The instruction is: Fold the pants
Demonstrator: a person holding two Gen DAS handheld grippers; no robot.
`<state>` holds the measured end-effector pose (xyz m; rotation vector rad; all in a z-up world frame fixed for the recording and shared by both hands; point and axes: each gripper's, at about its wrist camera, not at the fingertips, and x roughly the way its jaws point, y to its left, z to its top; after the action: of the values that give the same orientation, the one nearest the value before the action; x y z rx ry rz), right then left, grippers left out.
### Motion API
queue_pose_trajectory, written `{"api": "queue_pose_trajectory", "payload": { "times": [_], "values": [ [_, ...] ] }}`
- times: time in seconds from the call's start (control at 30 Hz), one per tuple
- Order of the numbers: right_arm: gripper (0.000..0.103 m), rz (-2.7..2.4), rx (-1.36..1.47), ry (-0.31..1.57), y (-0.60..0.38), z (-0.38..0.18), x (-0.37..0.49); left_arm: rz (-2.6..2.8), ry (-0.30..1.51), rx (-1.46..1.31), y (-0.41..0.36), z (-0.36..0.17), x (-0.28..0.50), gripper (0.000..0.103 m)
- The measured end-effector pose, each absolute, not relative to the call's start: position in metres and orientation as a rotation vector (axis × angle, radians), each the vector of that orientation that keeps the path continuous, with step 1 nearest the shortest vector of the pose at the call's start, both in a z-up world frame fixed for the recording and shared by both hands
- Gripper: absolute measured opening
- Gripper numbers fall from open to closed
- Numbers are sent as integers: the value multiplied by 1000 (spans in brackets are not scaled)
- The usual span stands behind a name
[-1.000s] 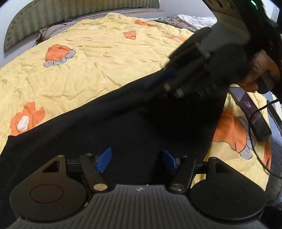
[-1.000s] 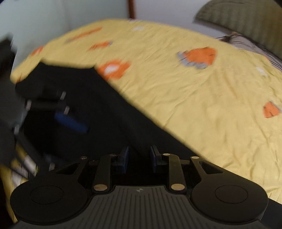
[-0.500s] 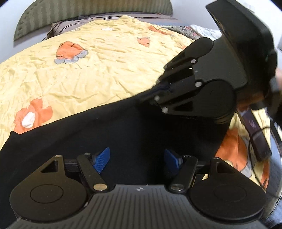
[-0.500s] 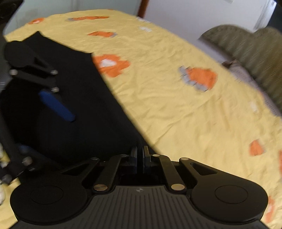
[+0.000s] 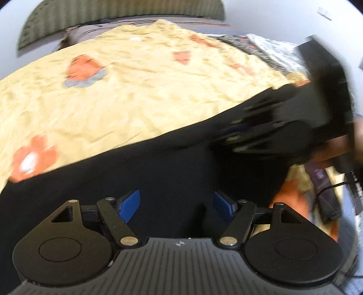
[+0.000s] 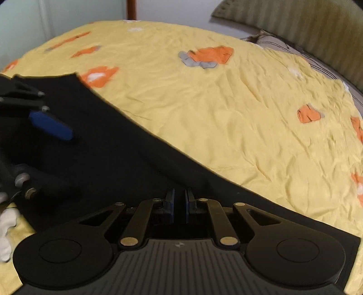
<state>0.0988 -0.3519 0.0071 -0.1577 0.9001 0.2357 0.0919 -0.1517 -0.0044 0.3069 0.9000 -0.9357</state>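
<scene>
Black pants (image 5: 158,168) lie along the near edge of a bed with a yellow sheet (image 5: 136,90); they also show in the right wrist view (image 6: 118,154). My left gripper (image 5: 177,205) is open, its blue pads wide apart just above the black cloth. My right gripper (image 6: 179,205) has its pads nearly together over the pants' edge; black cloth seems to lie between them. The right gripper shows blurred at the right of the left wrist view (image 5: 238,133). The left gripper shows at the left of the right wrist view (image 6: 45,127).
The sheet (image 6: 226,109) has orange patches and wrinkles. A green striped headboard (image 5: 113,20) is at the far end. A dark device with a cable (image 5: 324,190) lies at the right edge of the bed. White cloth (image 6: 5,227) lies at the left.
The right gripper has moved right and away from the left gripper, staying on the pants' edge. The left gripper stays open over the cloth.
</scene>
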Motion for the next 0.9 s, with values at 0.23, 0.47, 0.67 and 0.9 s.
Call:
{"api": "queue_pose_trajectory", "payload": {
  "times": [0.23, 0.47, 0.67, 0.9],
  "values": [
    [9, 24, 6, 738, -409, 41, 74, -980, 938, 324, -215, -18, 99, 76],
    [10, 20, -45, 868, -435, 20, 33, -881, 778, 424, -257, -30, 114, 78],
    [10, -33, 102, 830, -464, 3, 61, -763, 800, 355, -243, -21, 121, 79],
    [75, -275, 393, 559, -525, 32, -31, -912, 846, 447, -245, -24, 72, 81]
  ]
}}
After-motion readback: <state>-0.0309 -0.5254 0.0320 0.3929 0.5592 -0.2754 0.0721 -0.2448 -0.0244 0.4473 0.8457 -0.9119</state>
